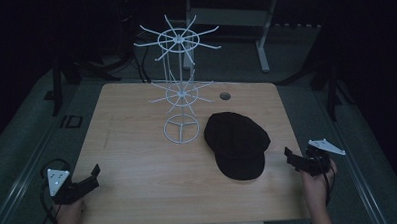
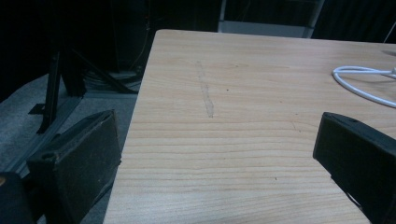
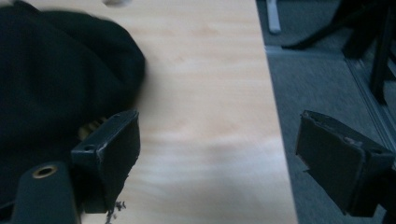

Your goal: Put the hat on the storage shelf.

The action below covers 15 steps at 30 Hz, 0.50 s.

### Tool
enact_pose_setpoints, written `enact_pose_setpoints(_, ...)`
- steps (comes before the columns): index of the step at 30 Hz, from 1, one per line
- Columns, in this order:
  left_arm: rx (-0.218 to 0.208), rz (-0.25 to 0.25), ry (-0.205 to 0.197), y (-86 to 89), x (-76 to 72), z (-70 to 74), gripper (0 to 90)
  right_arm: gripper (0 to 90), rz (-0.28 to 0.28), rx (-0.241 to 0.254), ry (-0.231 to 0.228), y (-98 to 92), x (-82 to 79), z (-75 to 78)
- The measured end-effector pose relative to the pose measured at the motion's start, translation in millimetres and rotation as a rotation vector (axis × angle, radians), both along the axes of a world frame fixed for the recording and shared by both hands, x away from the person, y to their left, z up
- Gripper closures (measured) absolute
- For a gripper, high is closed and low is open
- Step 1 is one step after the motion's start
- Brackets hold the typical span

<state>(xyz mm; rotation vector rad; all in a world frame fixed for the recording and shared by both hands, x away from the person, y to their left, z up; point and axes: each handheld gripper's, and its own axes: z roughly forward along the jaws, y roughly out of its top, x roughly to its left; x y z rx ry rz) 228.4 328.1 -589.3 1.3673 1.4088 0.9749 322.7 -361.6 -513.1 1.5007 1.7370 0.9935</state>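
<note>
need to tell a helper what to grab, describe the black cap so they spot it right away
On the wooden table, look right of the white wire rack. The black cap lies flat there, near the right gripper; it is the table's one dark, soft thing.

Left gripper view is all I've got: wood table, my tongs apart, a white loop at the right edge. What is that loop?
Observer: It is the base ring of a white wire rack standing on the table, with two tiers of spokes above it.
Operator: Anything else on the table?
Observer: A black cap lies flat, just right of the rack's base ring.
Operator: Where's the right gripper?
Observer: The right gripper is at the table's right edge, beside the cap.
Operator: Is it holding the cap?
Observer: No. In the right gripper view its tongs stand wide open, the cap beside one jaw.
</note>
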Motion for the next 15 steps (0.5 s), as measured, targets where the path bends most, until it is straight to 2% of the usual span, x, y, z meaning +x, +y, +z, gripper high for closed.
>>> enact_pose_setpoints(5, -0.003, -0.002, -0.001, 0.1, 0.0, 0.0, 1.4, 13.5, 0.049, 0.023, -0.020, 20.0, 10.2, 16.8)
enact_pose_setpoints(15, -0.003, -0.009, 0.000, 0.5, 0.2, 0.0, 1.4, 14.4, 0.135, 0.033, -0.027, 66.0, 33.0, 42.4)
